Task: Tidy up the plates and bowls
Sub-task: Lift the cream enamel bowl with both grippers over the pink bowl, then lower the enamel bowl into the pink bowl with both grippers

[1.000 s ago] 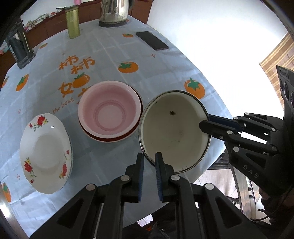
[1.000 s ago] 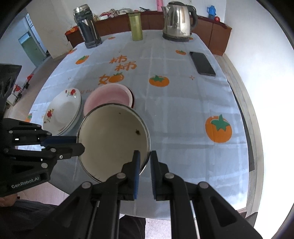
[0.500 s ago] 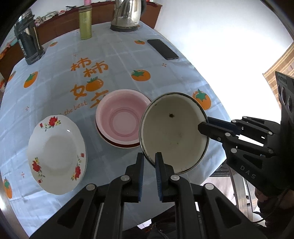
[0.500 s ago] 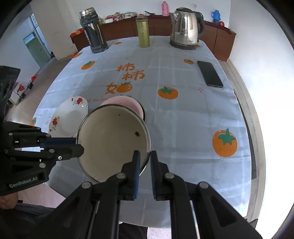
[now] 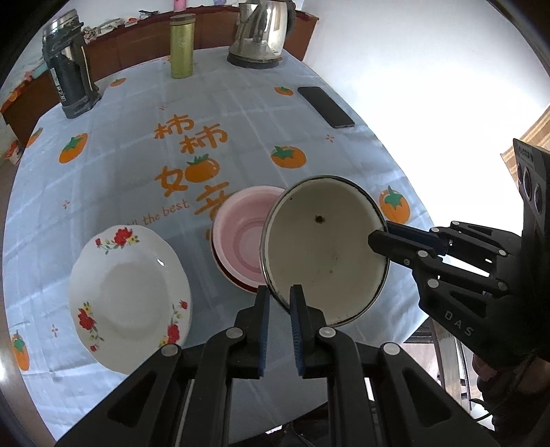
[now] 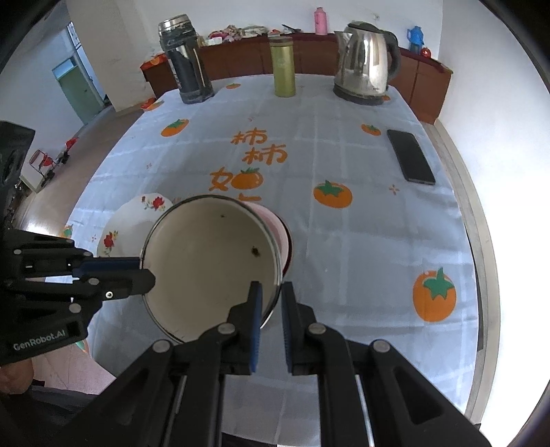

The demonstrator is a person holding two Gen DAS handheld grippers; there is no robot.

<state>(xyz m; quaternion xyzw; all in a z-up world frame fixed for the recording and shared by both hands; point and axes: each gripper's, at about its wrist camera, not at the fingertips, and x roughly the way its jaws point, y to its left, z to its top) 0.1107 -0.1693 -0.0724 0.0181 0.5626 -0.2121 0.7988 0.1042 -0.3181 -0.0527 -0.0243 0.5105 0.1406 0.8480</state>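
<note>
In the right wrist view alone, a pink flask behind the kettle.

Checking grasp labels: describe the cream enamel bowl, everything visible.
The bowl is round and deep, cream-white inside with a thin dark metallic rim; it looks like enamelled metal. The inside has a dark chip spot and faint smudges, otherwise empty. It is tilted, lifted off the table, partly over the pink bowl. Both tongs pinch its rim: the left tongs at the near edge, the right tongs on the opposite side. Nothing else touches it that I can see.
</note>
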